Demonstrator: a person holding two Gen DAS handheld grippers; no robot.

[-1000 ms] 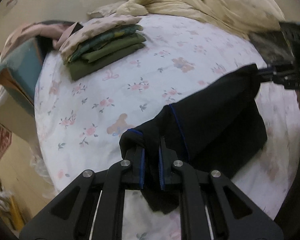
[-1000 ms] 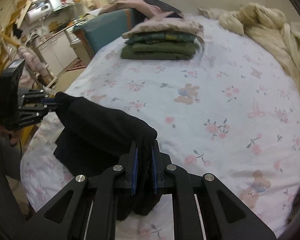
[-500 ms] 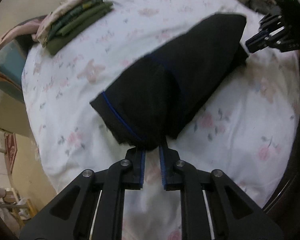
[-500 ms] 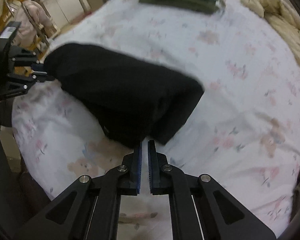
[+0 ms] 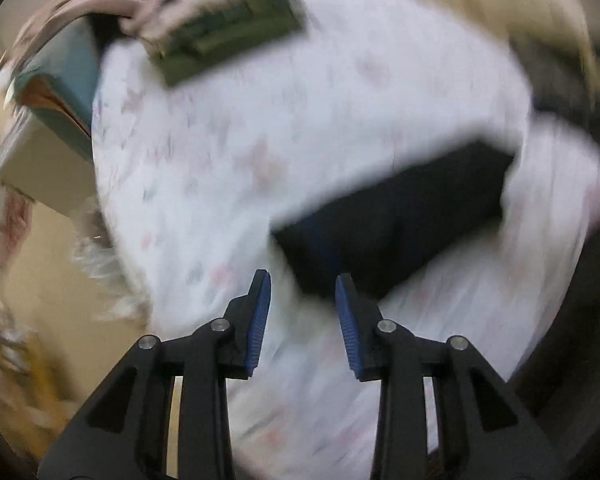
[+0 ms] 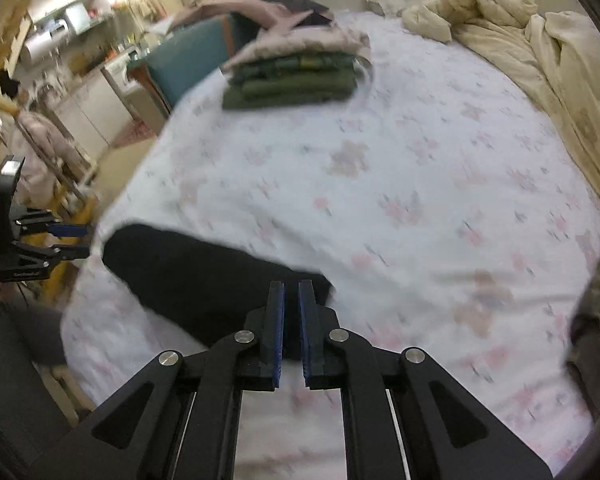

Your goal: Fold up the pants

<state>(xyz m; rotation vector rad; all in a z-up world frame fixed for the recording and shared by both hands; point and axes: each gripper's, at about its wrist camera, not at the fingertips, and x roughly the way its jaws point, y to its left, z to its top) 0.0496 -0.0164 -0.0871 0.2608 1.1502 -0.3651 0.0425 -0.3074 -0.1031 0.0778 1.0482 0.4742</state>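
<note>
Since a second ago I've let go: left gripper (image 5: pixel 302 308) spread wide, right gripper (image 6: pixel 291 322) narrowly parted, pants (image 6: pixel 204 284) folded on the bed (image 6: pixel 420 184); dragging could undo them.

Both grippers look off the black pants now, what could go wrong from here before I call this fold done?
1. The black pants lie close to the bed's near-left edge; a nudge may slide them off.
2. The right gripper hangs low right over the fold with its jaws nearly closed; pulling back could snag and reopen it.
3. The left gripper is open beside the pants' corner; the left view is motion-blurred, so fold neatness is unconfirmed.
</note>
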